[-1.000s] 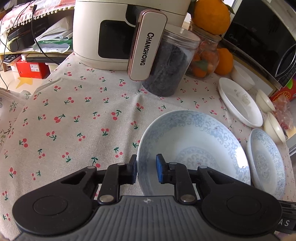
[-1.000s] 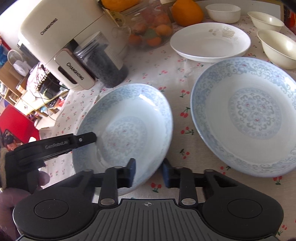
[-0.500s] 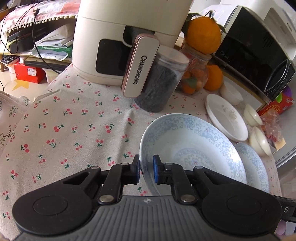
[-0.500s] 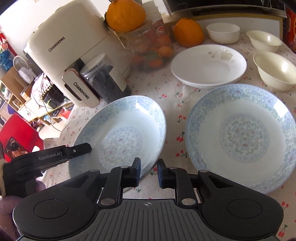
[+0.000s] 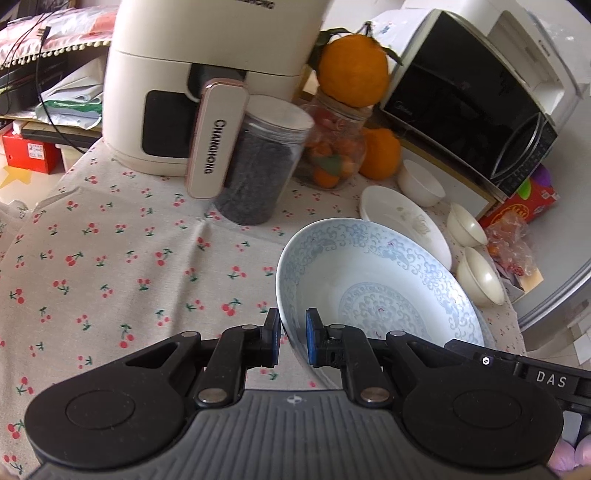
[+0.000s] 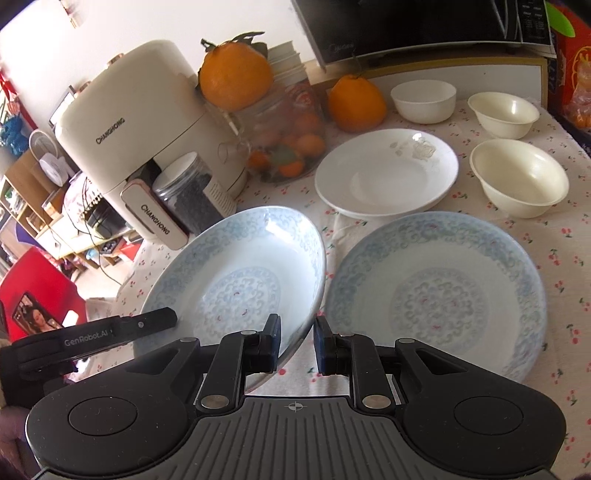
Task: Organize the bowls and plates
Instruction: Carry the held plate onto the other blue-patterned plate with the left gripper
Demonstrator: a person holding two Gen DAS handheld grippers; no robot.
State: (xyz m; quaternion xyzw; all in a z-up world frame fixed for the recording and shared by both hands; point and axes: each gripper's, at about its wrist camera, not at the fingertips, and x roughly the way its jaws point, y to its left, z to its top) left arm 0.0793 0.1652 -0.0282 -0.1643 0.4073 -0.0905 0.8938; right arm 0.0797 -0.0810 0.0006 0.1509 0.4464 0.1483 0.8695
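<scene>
Cherry-print cloth covers the table [image 5: 110,258]. On it stand a cream air fryer [image 6: 122,122] and, by the right gripper, a second blue-patterned plate [image 6: 436,295] lying flat. Nearer, a blue-patterned plate [image 5: 376,291] is tilted, raised off the cloth. The left gripper [image 5: 291,338] has its jaws clamped on that plate's near rim; the right gripper [image 6: 297,345], jaws narrow, grips its opposite edge.

The near rim of the lifted blue plate [image 6: 236,280] is hidden behind the right tongs [image 6: 297,345]. The microwave [image 6: 424,26] is cut off by the top edge. The jar's [image 6: 284,144] contents are blurred.
</scene>
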